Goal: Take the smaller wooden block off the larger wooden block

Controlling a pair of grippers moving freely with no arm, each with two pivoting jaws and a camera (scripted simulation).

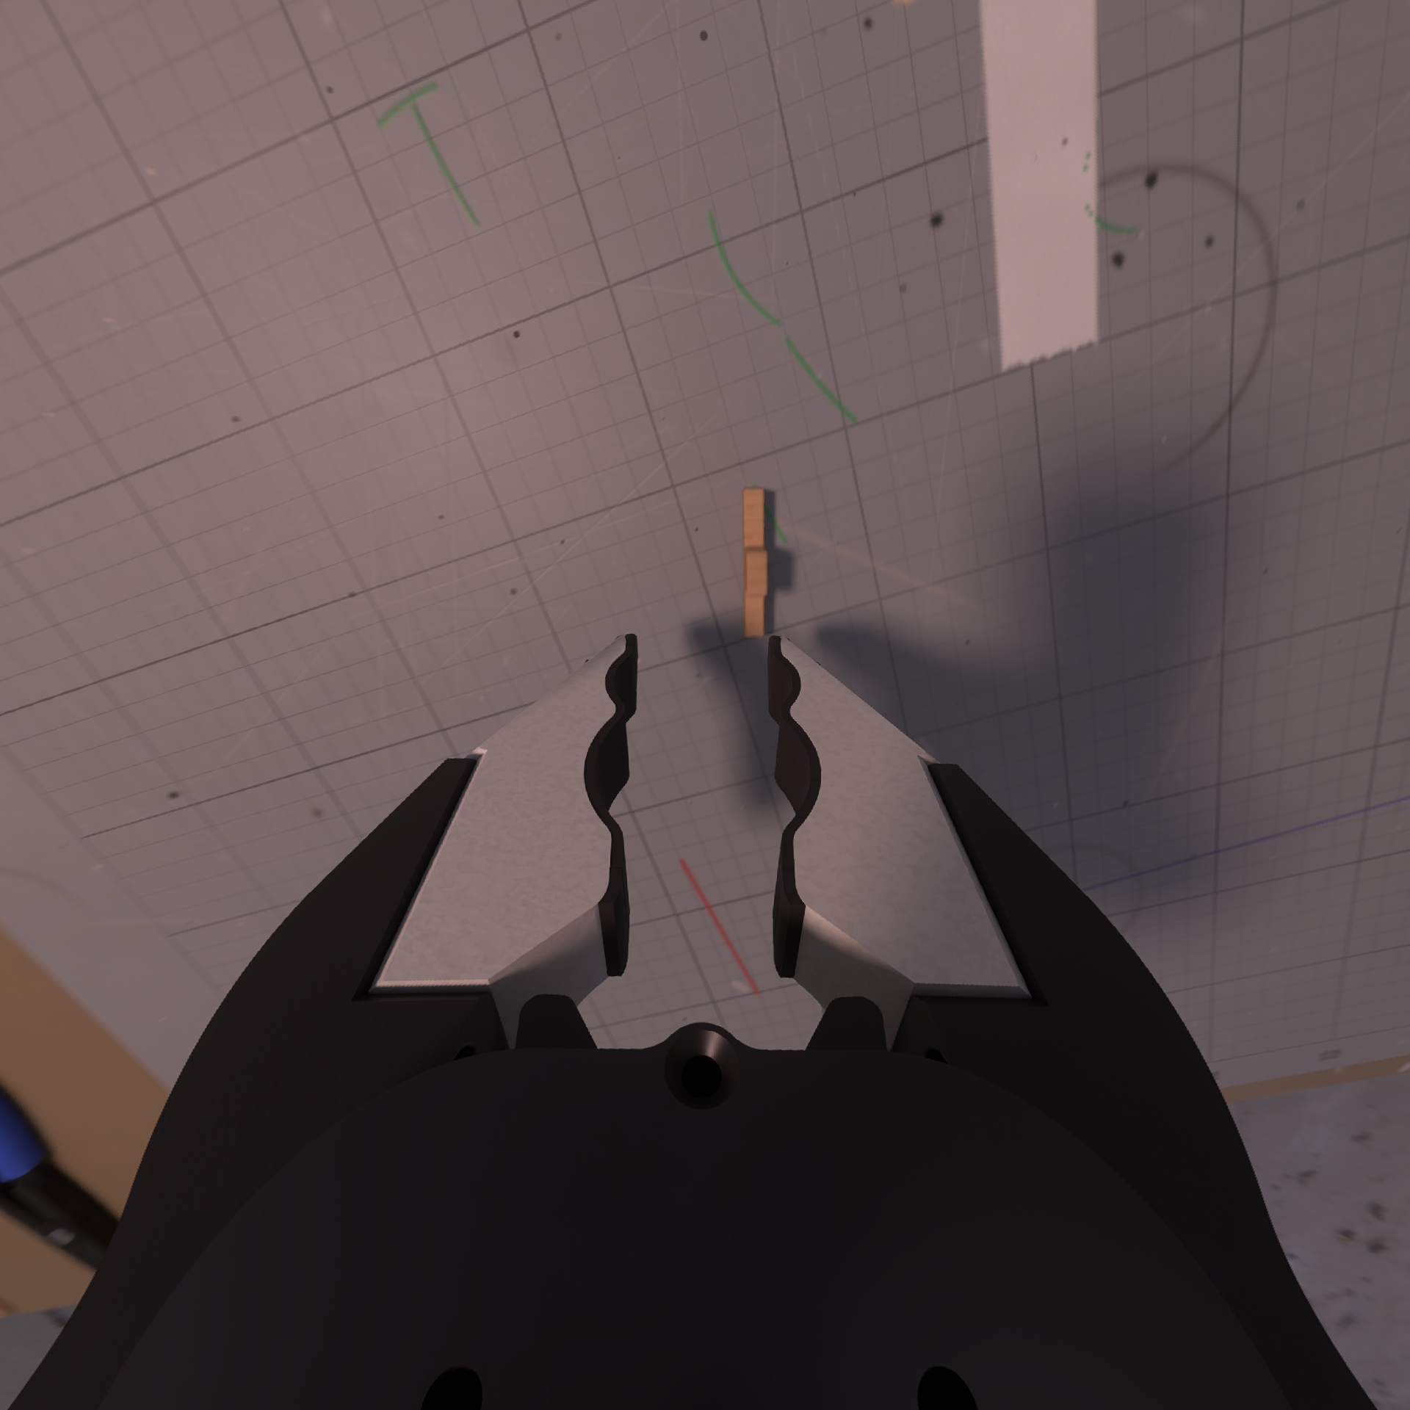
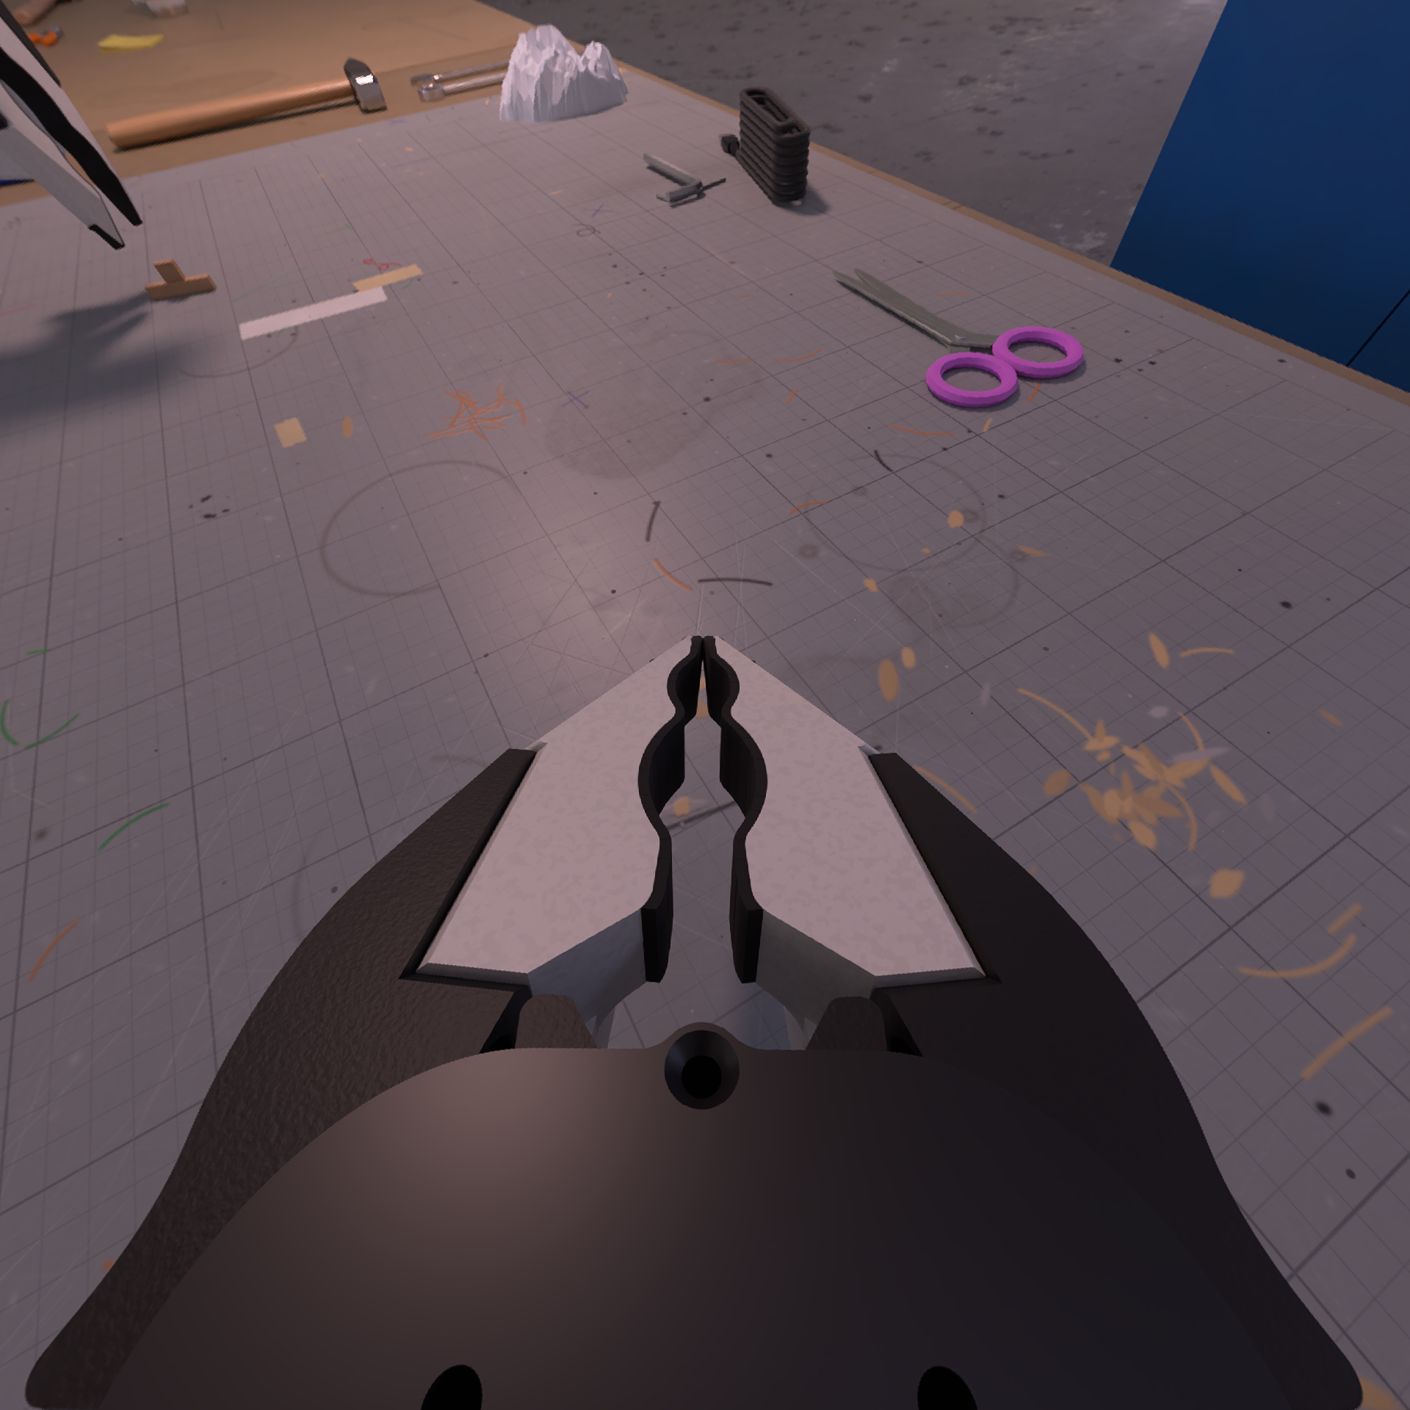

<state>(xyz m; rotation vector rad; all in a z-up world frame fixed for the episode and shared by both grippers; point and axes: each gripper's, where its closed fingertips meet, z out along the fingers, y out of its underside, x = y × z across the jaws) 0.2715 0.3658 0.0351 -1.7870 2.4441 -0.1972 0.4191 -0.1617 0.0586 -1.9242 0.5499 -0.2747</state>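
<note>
A long thin wooden block (image 1: 753, 510) lies on the grey grid mat (image 1: 305, 458). A smaller wooden block (image 1: 755, 572) sits across its middle. My left gripper (image 1: 702, 647) is open and empty above the mat, its tips just short of the near end of the long block. In the right wrist view the pair shows far off at the left, the small block (image 2: 165, 268) on the larger one (image 2: 187, 287), with the left gripper's fingers (image 2: 99, 206) above them. My right gripper (image 2: 700, 642) is shut and empty over the middle of the mat.
A white tape strip (image 2: 313, 314) lies near the blocks. At the far edge are a hammer (image 2: 244, 107), a wrench (image 2: 458, 80), a white crumpled lump (image 2: 561, 76), a small metal tool (image 2: 679, 183) and a black ribbed object (image 2: 774, 145). Purple-handled scissors (image 2: 984, 358) lie at the right, near a blue panel (image 2: 1282, 152).
</note>
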